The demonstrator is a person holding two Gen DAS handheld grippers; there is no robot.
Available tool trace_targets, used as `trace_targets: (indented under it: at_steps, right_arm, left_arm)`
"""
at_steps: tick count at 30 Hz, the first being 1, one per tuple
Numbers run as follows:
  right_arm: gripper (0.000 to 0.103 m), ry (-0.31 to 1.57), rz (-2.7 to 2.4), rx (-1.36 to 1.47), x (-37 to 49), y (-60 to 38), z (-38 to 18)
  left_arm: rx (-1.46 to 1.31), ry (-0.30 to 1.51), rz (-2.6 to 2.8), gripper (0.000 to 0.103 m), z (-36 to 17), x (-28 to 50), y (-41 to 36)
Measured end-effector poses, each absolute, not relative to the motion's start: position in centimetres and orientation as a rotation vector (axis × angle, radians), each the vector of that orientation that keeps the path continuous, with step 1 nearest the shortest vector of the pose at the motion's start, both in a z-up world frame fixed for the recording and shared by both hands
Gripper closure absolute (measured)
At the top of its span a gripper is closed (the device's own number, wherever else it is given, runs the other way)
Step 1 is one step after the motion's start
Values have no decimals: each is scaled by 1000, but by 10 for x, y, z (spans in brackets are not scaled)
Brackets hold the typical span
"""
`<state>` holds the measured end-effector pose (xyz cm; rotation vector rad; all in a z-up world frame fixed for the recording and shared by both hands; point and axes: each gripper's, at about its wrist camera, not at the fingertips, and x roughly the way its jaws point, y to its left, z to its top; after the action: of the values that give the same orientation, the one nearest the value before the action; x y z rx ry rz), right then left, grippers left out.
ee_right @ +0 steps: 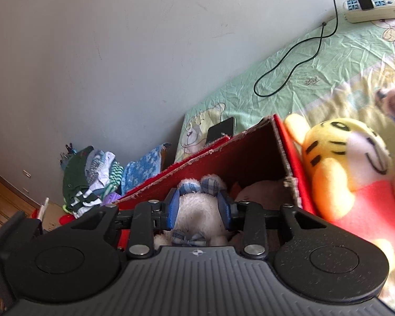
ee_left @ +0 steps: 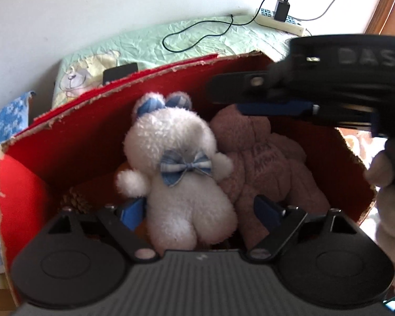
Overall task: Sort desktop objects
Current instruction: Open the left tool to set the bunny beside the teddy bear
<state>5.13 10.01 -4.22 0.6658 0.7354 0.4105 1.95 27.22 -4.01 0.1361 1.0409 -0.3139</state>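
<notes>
A white plush bear [ee_left: 181, 173] with a blue bow lies inside a red cardboard box [ee_left: 65, 131], next to a pink-brown plush bear [ee_left: 271, 163]. My left gripper [ee_left: 198, 210] is open above the box, its blue pads standing either side of the white bear's legs without pressing on them. My right gripper [ee_left: 239, 100] hovers over the pink-brown bear's head, clear of both toys. In the right wrist view its pads [ee_right: 173, 210] frame the white bear [ee_right: 197, 205] lying below; the right gripper [ee_right: 199, 208] is narrowly open and holds nothing.
A yellow tiger plush [ee_right: 342, 163] lies on the green sheet [ee_right: 316, 79] just right of the box [ee_right: 250, 152]. A phone [ee_right: 221, 131], black cable [ee_right: 289, 65] and power strip [ee_right: 371, 10] lie behind. Folded clothes [ee_right: 92, 179] are piled at the left. A pine cone [ee_left: 75, 200] sits in the box.
</notes>
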Motion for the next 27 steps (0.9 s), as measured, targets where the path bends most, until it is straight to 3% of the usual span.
trace_targets:
  at_steps: [8,27]
  right_arm:
    - [66,712,381,611,33,92,-35]
    - [65,718,508,621,19,55,-29]
  left_arm:
    - [200,995,-200,7,-21,4,262]
    - [244,930,-38,7,5,-13,223]
